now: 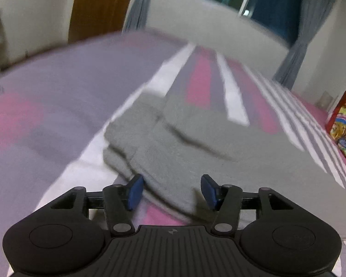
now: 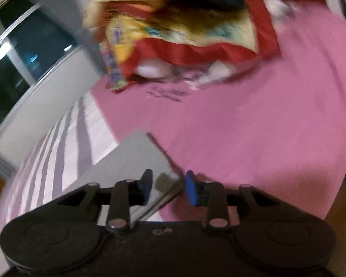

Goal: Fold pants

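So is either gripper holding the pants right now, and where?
Neither. The left gripper is open over the pants, and the right gripper is open around a corner of them, pads not pressing.

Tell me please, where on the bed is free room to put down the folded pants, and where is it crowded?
Free: the pink sheet between the grey pants and the colourful bedding pile; also the bare grey-lilac cover left of the pants, toward the wooden door. Crowded: the far corner under the pile.
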### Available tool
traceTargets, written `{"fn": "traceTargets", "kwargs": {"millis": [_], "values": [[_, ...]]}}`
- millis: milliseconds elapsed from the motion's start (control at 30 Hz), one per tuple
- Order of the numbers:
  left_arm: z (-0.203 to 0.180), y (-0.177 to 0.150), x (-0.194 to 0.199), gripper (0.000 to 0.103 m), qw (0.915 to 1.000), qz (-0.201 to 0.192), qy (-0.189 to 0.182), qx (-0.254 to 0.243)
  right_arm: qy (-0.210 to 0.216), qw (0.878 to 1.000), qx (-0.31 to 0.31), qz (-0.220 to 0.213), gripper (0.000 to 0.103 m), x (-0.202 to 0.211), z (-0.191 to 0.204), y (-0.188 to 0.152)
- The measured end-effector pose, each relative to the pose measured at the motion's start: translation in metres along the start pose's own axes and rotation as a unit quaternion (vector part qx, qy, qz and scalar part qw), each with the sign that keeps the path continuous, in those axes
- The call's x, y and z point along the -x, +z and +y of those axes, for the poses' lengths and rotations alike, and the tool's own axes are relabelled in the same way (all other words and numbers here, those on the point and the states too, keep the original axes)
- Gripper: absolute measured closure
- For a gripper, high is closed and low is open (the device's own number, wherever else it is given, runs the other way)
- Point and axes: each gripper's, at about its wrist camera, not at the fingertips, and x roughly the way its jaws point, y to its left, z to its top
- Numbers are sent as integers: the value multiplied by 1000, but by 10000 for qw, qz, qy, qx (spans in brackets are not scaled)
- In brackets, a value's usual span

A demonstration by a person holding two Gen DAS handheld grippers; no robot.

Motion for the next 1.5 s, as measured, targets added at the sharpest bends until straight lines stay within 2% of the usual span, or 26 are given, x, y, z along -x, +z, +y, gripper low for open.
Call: {"fn": "traceTargets", "kwargs": {"millis": [100,200,233,267,300,333,367,433,467,567,700,767,867,900,933,967,1033,1067,1100,1133,1167,1267,1367,1400,1467,1500], "values": [[-52,-4,4,48,9974,-250,-620,-259,503,9964,679,68,75,-3,39,-8],[-122,-15,-17,43,9872,48,-1418,-730,974,9906,888,358,75,-23,69,-24],[-141,-21,-28,36,9844,278,-1492,-895,1011,9891,958,484,75,-33,75,-29],[-157,-28,-45,34,9823,672,-1393,-1053,815,9891,1003,704,72,-45,78,-32],[-168,-36,-60,33,9803,956,-1176,-1264,547,9894,961,940,80,-55,74,-35],[-174,-41,-64,32,9791,857,-1038,-1525,525,9911,742,969,87,-59,66,-32],[-175,-39,-62,32,9780,863,-1029,-1595,581,9930,466,918,85,-53,60,-29],[-162,-29,-44,32,9804,656,-1263,-1361,576,9974,65,434,63,-26,38,-17],[-150,-25,-34,32,9821,453,-1292,-1292,552,9981,-107,239,62,-14,23,-12],[-110,-17,-16,32,9873,142,-915,-1290,545,9931,-994,284,61,-6,-27,-5],[-55,-10,-12,32,9966,203,-397,-698,1039,9720,-2068,401,62,-23,-65,-14],[-38,-8,-16,32,9981,200,-282,-514,1113,9710,-2075,414,63,-35,-63,-16],[-20,-12,-36,32,9991,370,-179,-129,1104,9701,-2110,477,70,-57,-54,-13],[-16,-14,-41,32,9990,397,-200,-15,1054,9711,-2081,502,86,-57,-56,-14],[-18,-17,-45,32,9991,379,-184,17,972,9740,-1972,538,87,-56,-50,-10],[-17,-18,-47,32,9991,384,-157,1,909,9783,-1805,461,87,-51,-44,-5],[-22,-19,-52,32,9990,425,-99,-112,1340,9770,-1660,-14,88,-26,-35,2],[-25,-22,-53,32,9988,442,-81,-195,1359,9789,-1516,-180,88,-19,-32,3],[-26,-23,-54,32,9986,449,-70,-282,1028,9853,-1363,-88,88,-24,-32,0],[-26,-22,-57,32,9985,445,-66,-317,706,9855,-1510,324,88,-39,-40,-6],[-26,-21,-56,32,9985,435,-71,-318,607,9807,-1752,627,89,-52,-49,-15],[-25,-13,-53,32,9990,375,-101,-225,657,9804,-1789,493,87,-46,-45,-15],[-18,-9,-29,32,9992,-248,-316,20,539,9830,-1651,591,87,-47,-39,-11],[-13,-9,-25,32,9990,-356,-254,72,521,9834,-1620,639,87,-47,-39,-8],[-4,-9,-28,32,9997,-247,21,85,443,9843,-1531,757,86,-55,-34,-2],[1,-10,-37,32,9998,44,195,36,387,9848,-1489,801,86,-59,-32,1]]}}
